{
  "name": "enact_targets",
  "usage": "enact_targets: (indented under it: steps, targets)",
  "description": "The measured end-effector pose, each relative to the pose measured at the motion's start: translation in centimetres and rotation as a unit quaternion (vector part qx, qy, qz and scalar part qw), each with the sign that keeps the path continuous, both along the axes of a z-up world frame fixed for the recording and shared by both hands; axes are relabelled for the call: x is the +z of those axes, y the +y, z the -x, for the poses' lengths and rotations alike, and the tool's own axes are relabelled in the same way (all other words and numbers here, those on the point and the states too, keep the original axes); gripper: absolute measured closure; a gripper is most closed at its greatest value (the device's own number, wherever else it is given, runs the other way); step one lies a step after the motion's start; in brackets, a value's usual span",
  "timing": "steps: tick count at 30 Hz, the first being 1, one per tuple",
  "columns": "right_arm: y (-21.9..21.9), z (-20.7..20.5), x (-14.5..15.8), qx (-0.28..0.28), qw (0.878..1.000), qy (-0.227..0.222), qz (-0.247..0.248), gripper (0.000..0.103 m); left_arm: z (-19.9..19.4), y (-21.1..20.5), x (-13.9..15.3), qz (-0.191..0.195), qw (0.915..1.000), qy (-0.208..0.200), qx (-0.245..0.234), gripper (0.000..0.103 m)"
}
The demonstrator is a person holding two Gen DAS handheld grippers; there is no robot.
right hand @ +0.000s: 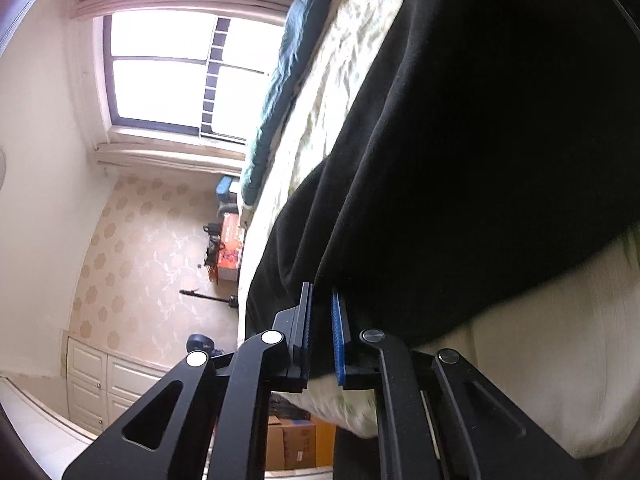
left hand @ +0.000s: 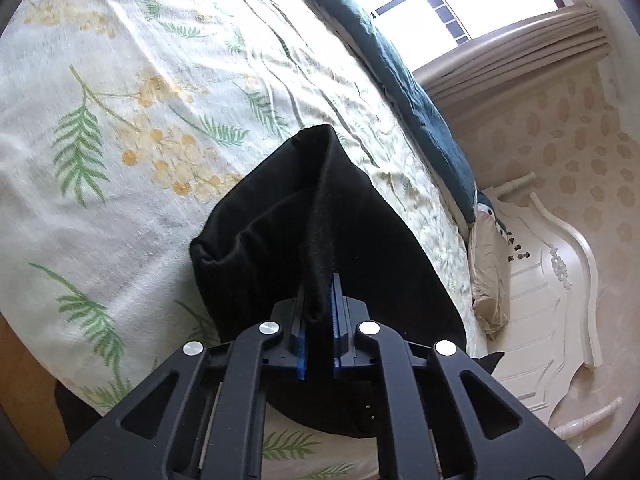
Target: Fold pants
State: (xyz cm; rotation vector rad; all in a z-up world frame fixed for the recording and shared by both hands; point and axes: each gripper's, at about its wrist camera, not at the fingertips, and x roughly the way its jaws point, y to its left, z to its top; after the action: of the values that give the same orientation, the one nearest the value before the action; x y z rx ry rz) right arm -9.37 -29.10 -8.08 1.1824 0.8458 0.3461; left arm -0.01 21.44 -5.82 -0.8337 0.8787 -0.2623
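Black pants (left hand: 280, 216) lie bunched on a bed with a floral sheet (left hand: 120, 120). My left gripper (left hand: 319, 292) is shut on a raised fold of the pants, the cloth pinched between its blue pads. In the right wrist view the pants (right hand: 460, 140) hang as a wide dark sheet over the bed edge. My right gripper (right hand: 322, 304) is shut on the pants' lower edge, with black cloth between the pads.
A teal blanket (left hand: 400, 60) runs along the far side of the bed. A pillow (left hand: 490, 268) and white headboard (left hand: 552, 280) are at the right. A window (right hand: 160, 72), wall cabinets (right hand: 100, 384) and cardboard boxes (right hand: 292, 440) show in the right wrist view.
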Motion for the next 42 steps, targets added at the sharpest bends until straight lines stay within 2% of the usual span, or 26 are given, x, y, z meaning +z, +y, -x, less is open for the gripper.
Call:
enact_targets:
  steps: [4, 6, 8, 10, 12, 14, 15, 16, 18, 24, 29, 32, 34, 37, 39, 42]
  targets:
    - [-0.9, 0.4, -2.5, -0.001, 0.999, 0.028, -0.016, 0.094, -0.3, -0.3, -1.0, 0.013, 0.9998, 0.013, -0.003, 0.095]
    - [-1.1, -0.1, -2.6, -0.007, 0.999, 0.025, -0.031, 0.094, -0.1, -0.3, -1.1, 0.020, 0.9997, 0.012, 0.003, 0.095]
    - [-1.2, -0.1, -2.4, -0.015, 0.999, 0.017, -0.039, 0.088, 0.0, -0.4, -1.0, 0.017, 0.9997, 0.014, 0.009, 0.094]
    - [-1.3, -0.5, -2.2, -0.020, 0.999, 0.010, -0.049, 0.073, 0.1, -0.7, -0.9, 0.015, 0.9997, 0.015, 0.013, 0.090]
    - [-1.3, -0.9, -2.0, -0.024, 0.998, 0.008, -0.054, 0.070, 0.0, -1.1, -1.0, 0.014, 0.9997, 0.017, 0.010, 0.084]
    - [-1.2, -1.3, -1.9, -0.025, 0.999, 0.013, -0.044, 0.072, -0.4, -1.5, -1.2, 0.010, 0.9997, 0.020, 0.011, 0.084]
    - [-0.9, -0.3, -2.1, -0.021, 0.999, 0.013, -0.032, 0.080, -0.6, -1.6, -1.1, 0.005, 0.9998, 0.020, 0.006, 0.087]
    - [-0.6, -0.3, -1.9, -0.016, 1.000, 0.015, -0.018, 0.094, -0.6, -1.6, -0.9, 0.002, 0.9998, 0.019, 0.004, 0.089]
    - [-0.8, 0.0, -1.2, -0.010, 1.000, 0.011, -0.010, 0.095, -0.5, -1.2, -0.6, 0.003, 0.9998, 0.018, 0.004, 0.094]
    - [0.0, 2.2, 0.1, 0.017, 0.999, 0.007, -0.030, 0.096, 0.9, 0.3, 0.8, -0.011, 0.9997, 0.008, 0.021, 0.096]
    - [1.0, 2.9, -2.7, 0.030, 0.998, 0.048, -0.027, 0.096, 1.4, 1.5, -1.2, 0.005, 0.9993, 0.028, 0.025, 0.096]
    - [0.9, 3.0, -2.8, 0.033, 0.998, 0.040, -0.023, 0.098, 1.4, 1.4, -1.6, 0.002, 0.9997, 0.018, 0.019, 0.096]
    - [0.9, 2.8, -2.4, 0.042, 0.998, 0.035, -0.014, 0.097, 1.5, 1.0, -1.1, -0.013, 0.9998, 0.012, 0.013, 0.095]
    - [0.3, 2.9, -2.2, 0.051, 0.998, 0.037, -0.028, 0.094, 2.2, -0.1, 0.8, -0.069, 0.9976, -0.005, 0.002, 0.092]
    - [-0.8, 3.4, -2.2, 0.052, 0.998, 0.038, -0.021, 0.088, 3.0, -1.1, 2.4, -0.118, 0.9927, -0.020, -0.007, 0.081]
    - [-2.6, 4.3, -0.8, 0.034, 0.999, 0.032, 0.009, 0.074, 4.2, -3.2, 5.1, -0.199, 0.9784, -0.051, -0.018, 0.062]
